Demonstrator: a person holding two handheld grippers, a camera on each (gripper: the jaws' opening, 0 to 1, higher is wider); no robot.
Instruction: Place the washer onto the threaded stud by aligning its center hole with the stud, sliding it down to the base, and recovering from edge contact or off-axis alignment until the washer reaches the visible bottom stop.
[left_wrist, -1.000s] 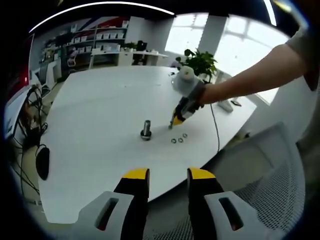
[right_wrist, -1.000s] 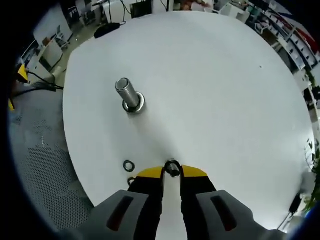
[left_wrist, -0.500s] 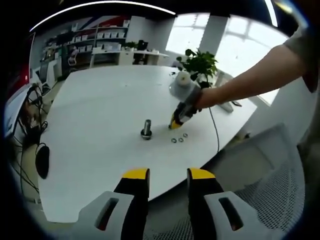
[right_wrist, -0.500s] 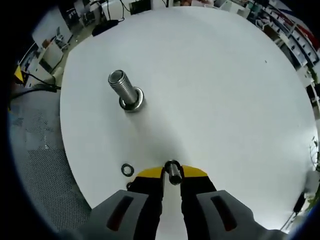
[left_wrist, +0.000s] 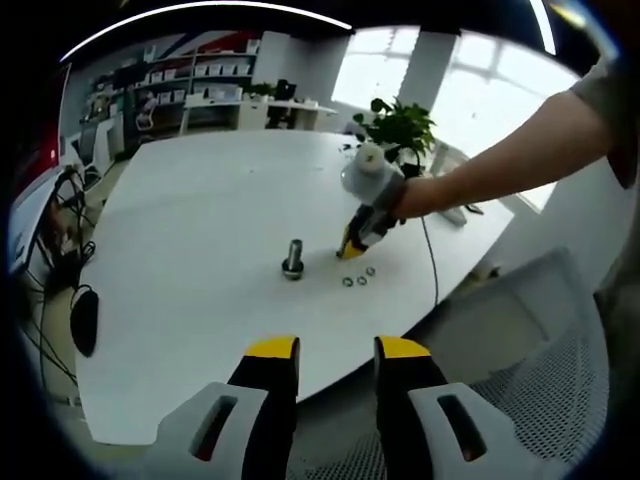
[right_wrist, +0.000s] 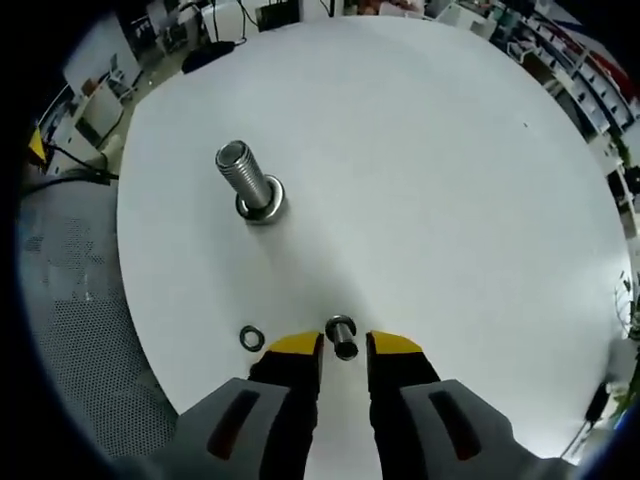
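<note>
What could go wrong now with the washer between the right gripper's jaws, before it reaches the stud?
1. The right gripper has its jaws apart, with gaps beside the washer; it looks unclamped and may fall or roll away.
2. The washer seems to stand on edge, and the threaded stud is well apart from it; the hole may meet the threads off-axis and catch.
3. A loose washer lies close beside one jaw and could be knocked.

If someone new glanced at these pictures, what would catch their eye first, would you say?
Probably the threaded stud standing upright on the round white table, a washer already at its base. Next, the right gripper, jaws parted around a small metal piece, with a loose washer on the table beside it.
</note>
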